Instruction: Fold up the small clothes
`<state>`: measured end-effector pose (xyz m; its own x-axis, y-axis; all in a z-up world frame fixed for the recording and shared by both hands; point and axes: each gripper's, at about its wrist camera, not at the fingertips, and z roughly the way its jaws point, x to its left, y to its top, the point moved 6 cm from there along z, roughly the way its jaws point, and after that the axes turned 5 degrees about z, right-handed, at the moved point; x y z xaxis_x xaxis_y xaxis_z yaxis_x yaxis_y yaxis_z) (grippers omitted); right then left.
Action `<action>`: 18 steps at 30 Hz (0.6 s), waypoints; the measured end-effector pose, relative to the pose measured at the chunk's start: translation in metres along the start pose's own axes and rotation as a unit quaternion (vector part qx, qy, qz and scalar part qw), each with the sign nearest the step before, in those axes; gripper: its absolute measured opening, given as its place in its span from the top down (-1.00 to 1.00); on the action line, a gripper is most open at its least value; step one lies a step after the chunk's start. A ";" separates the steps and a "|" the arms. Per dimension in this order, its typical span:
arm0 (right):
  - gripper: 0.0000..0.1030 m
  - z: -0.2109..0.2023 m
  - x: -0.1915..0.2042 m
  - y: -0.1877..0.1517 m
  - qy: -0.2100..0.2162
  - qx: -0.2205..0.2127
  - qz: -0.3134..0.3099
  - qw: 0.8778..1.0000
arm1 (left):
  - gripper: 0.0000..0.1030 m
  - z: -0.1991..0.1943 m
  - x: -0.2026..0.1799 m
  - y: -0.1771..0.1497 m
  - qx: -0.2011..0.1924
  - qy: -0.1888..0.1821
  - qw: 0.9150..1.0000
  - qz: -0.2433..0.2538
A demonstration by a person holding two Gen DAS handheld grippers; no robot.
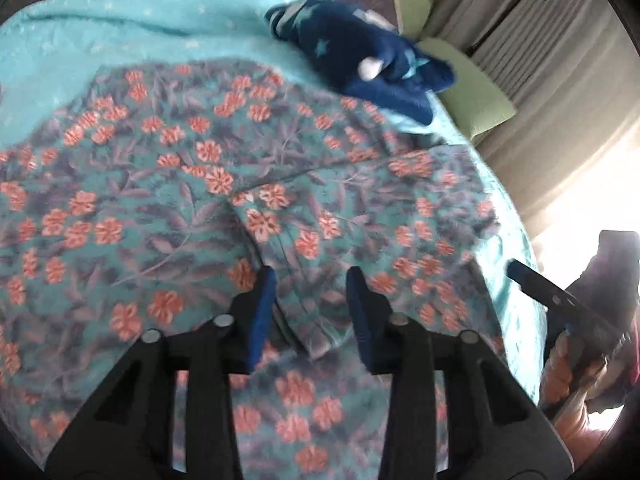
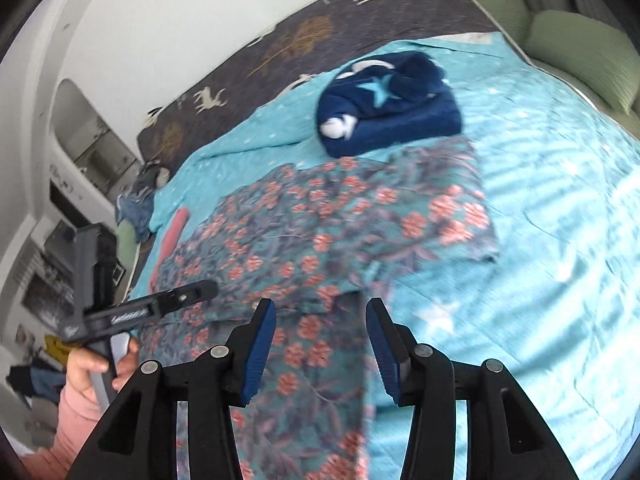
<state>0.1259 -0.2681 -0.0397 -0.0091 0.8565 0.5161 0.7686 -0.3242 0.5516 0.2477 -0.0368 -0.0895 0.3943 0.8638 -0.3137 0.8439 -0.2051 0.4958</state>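
Centrally, a floral garment (image 1: 256, 184) lies spread on the bed's turquoise blanket (image 2: 560, 208), with a folded navy garment (image 2: 388, 104) just beyond it. Left claw (image 1: 310, 312) and right claw (image 2: 320, 344) hover above the floral cloth, both released and holding nothing.

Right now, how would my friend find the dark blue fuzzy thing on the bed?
Find the turquoise bedspread that covers the bed. On it lies a big flowered garment, and just past its far edge sits the folded navy garment. It alone is dark blue, with a pale blue star.
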 end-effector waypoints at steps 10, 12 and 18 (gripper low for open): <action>0.06 -0.013 -0.029 0.004 -0.045 -0.025 0.025 0.998 | 0.92 -0.037 -0.012 0.027 -0.071 -0.011 0.997 0.006; 0.05 -0.013 -0.032 0.005 -0.058 -0.029 0.022 0.998 | 0.91 -0.047 -0.012 0.030 -0.080 -0.008 0.997 0.014; 0.05 -0.006 -0.031 0.001 -0.055 -0.020 0.023 0.998 | 0.89 -0.036 0.005 0.022 -0.056 0.007 0.998 0.002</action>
<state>0.1228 -0.2971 -0.0511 0.0986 0.8784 0.4676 0.7405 -0.3786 0.5552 0.2547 -0.0209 -0.0514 0.3919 0.8693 -0.3011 0.7961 -0.1564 0.5846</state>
